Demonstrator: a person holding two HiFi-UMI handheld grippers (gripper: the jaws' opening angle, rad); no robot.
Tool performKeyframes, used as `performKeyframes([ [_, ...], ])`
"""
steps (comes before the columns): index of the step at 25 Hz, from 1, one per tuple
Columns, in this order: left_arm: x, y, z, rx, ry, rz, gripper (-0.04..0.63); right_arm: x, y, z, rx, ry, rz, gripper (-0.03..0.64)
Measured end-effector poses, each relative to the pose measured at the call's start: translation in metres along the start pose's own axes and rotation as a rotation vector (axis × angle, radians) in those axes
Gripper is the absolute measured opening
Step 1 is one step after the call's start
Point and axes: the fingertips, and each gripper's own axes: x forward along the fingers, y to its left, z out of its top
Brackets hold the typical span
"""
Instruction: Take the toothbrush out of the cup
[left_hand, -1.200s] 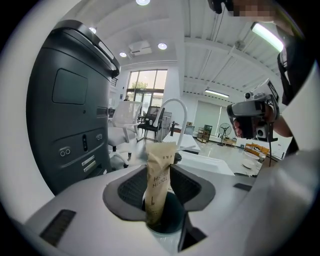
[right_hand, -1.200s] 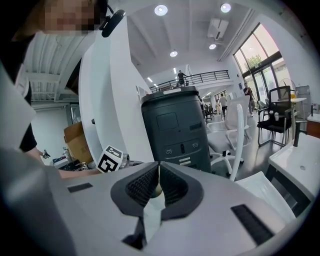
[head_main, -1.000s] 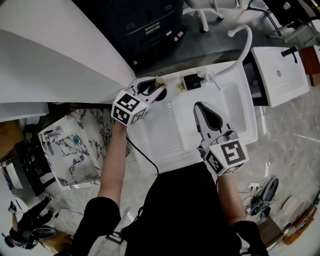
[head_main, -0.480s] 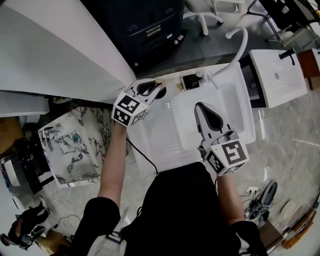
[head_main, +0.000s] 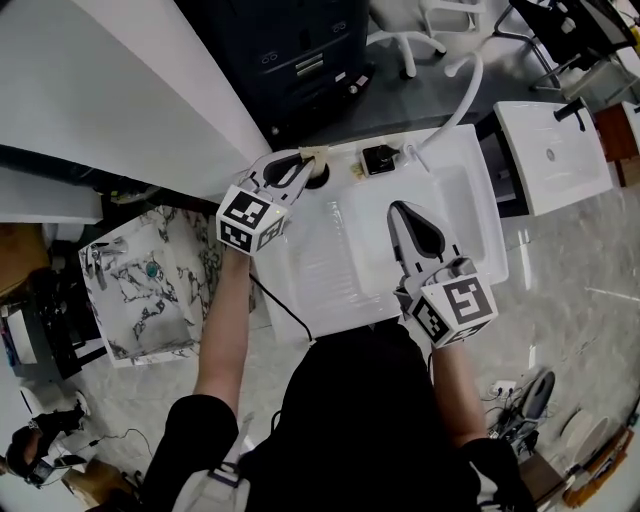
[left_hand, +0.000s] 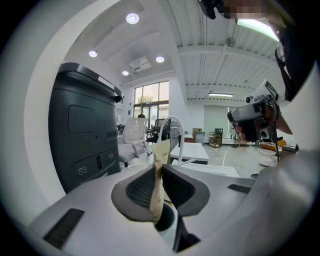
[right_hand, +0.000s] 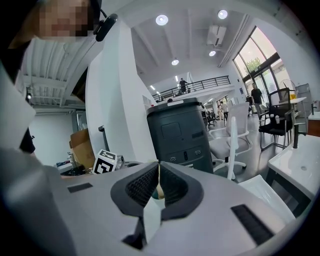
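Moved: the left gripper (head_main: 316, 166) sits higher in the head view than a second ago, its jaws narrower, and the toothbrush (left_hand: 159, 182) has come up with it.
Left fingers: closing, pads pressed on the cream toothbrush from both sides.
Toothbrush: upright between the left fingers, its top above the fingertips and its lower end at the mouth of the cup (left_hand: 166, 227), just below them.
Right fingers: together, nothing between them.
Markings: black-and-white square markers on each gripper's cube.
Pose: both grippers point forward and slightly down; the right gripper (head_main: 396, 208) hangs over the white sink (head_main: 470, 200), well apart from the cup.
View difference: only the left gripper view shows the grip, and only the head view shows both forearms.
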Motion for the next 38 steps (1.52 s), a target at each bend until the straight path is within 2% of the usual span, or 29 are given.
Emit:
performKeyframes([
  [8, -0.029, -0.012, 0.046, 0.039, -0.087, 0.094, 0.055, -0.026, 0.003, 0.018, -0.014, -0.060, 0.041, 0.032],
  [15, -0.053, -0.052, 0.075, 0.078, -0.131, 0.205, 0.055, -0.063, -0.005, 0.027, -0.023, -0.098, 0.122, 0.032],
  [21, -0.069, -0.106, 0.094, 0.094, -0.155, 0.281, 0.055, -0.100, -0.018, 0.030, -0.030, -0.128, 0.203, 0.032],
  [27, -0.078, -0.170, 0.103, 0.089, -0.180, 0.367, 0.055, -0.138, -0.030, 0.022, -0.055, -0.105, 0.286, 0.032],
  [38, -0.088, -0.284, 0.112, 0.083, -0.185, 0.474, 0.055, -0.213, -0.049, 0.003, -0.094, -0.094, 0.370, 0.032],
])
